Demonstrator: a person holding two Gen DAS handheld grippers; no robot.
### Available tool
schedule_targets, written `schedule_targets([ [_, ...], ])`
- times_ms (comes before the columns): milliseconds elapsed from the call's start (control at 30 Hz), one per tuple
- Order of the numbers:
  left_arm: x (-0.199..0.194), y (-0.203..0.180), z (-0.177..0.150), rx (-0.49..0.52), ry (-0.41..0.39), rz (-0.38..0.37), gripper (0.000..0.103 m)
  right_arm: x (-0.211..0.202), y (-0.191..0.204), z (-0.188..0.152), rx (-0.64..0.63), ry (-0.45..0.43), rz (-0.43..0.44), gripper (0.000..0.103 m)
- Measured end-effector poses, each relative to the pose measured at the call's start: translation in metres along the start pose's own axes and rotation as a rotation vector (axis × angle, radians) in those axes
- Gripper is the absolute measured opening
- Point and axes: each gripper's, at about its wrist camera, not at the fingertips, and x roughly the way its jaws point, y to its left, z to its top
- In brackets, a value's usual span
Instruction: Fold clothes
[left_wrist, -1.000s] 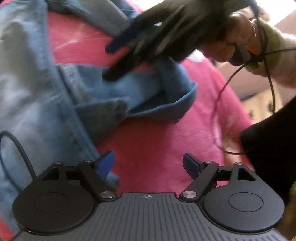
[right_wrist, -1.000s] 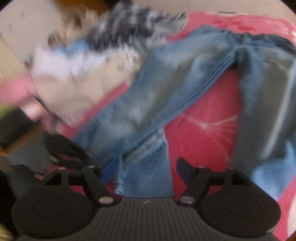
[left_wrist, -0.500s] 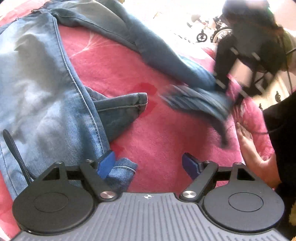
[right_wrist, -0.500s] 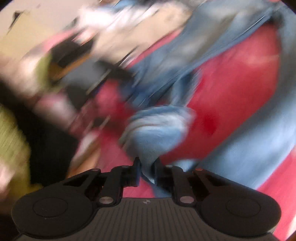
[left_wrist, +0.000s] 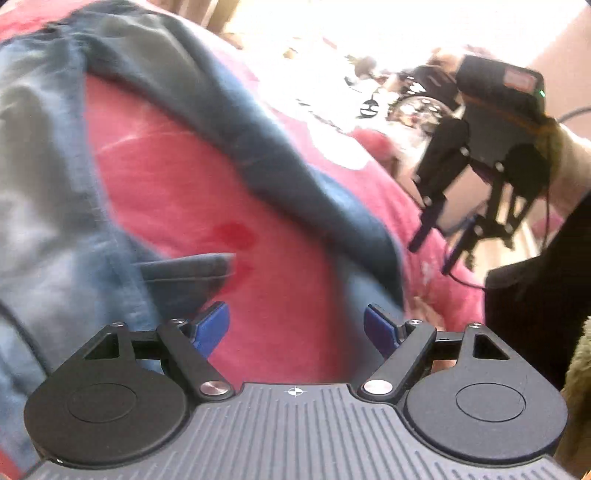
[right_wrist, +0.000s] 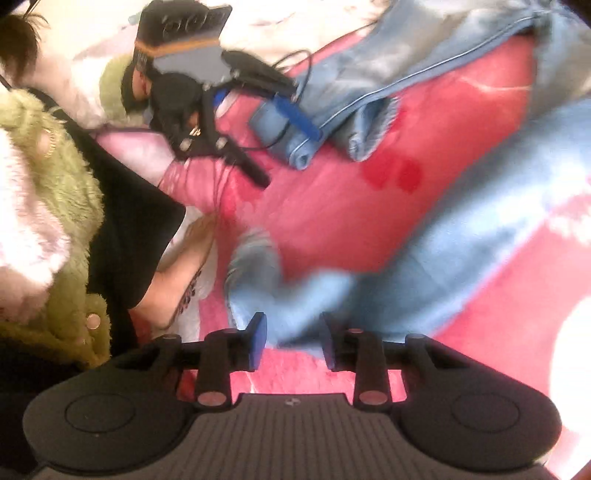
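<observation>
Though jeans (left_wrist: 55, 206) sprawled, both tongs agape.

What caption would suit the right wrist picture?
Open right gripper hovers by a blue denim jeans leg on a pink blanket; left gripper open beyond.

One pair of blue jeans (left_wrist: 48, 206) with two legs lies on one pink blanket (left_wrist: 177, 192), with two grippers, the left gripper (left_wrist: 295, 325) and the right gripper (right_wrist: 291, 332).
</observation>
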Motion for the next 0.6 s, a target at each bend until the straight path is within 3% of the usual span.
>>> schedule_targets([
  [67, 0.01, -0.006, 0.003, 0.018, 0.005, -0.038, 0.081, -0.004, 0.0, -0.004, -0.013, 0.004, -0.057, 0.034],
  [133, 0.026, -0.011, 0.003, 0.028, 0.042, -0.077, 0.081, -0.007, -0.006, -0.007, 0.029, -0.051, -0.137, 0.034],
  [267, 0.043, -0.02, 0.002, 0.064, 0.099, -0.135, 0.08, -0.01, -0.022, 0.002, 0.163, -0.218, -0.187, 0.034],
  [333, 0.046, -0.019, 0.003, 0.059, 0.119, -0.143, 0.079, -0.006, -0.022, 0.009, 0.18, -0.248, -0.167, 0.034],
  [467, 0.053, -0.015, 0.004, 0.05, 0.16, -0.159, 0.072, 0.016, -0.006, 0.022, 0.131, -0.179, -0.071, 0.034],
  [600, 0.053, -0.01, 0.003, 0.057, 0.198, -0.159, 0.071, 0.048, -0.014, 0.018, 0.295, -0.042, -0.002, 0.034],
])
